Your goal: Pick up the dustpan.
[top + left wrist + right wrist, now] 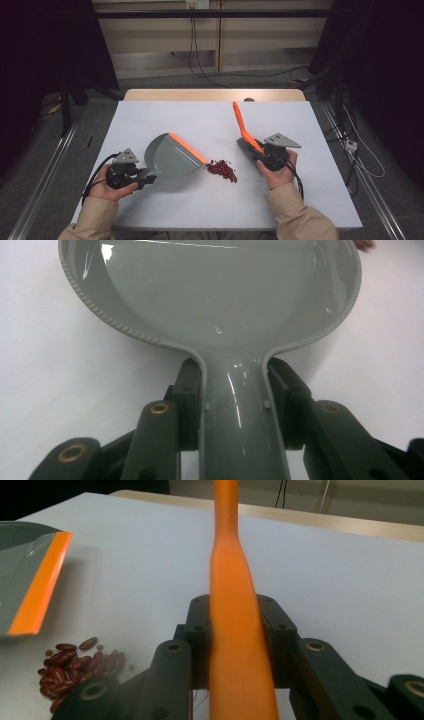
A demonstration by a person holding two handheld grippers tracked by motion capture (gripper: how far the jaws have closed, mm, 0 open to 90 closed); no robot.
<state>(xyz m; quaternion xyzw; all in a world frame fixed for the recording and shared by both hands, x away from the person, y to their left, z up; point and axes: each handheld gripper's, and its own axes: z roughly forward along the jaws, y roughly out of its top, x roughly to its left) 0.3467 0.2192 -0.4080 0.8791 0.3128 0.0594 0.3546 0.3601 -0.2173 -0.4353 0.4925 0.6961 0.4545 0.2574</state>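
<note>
Dustpan (pixel 172 157): grey, orange lip, empty; on the white table (pixel 150 205), tilted, lip just left of the beans. Its handle is clamped in the left claw (pixel 142 179), jaws pressing both sides.
Beans (pixel 221 169): red heap on the table, between dustpan and brush.
Brush (pixel 244 131): orange handle rising up and away, gripped by the clenched right claw (pixel 257 152), just right of the beans.

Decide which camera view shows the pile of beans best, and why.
The high view: the whole pile of beans lies unobstructed between dustpan and brush. The right gripper view shows them partly cut off; the left gripper view catches only a sliver.
</note>
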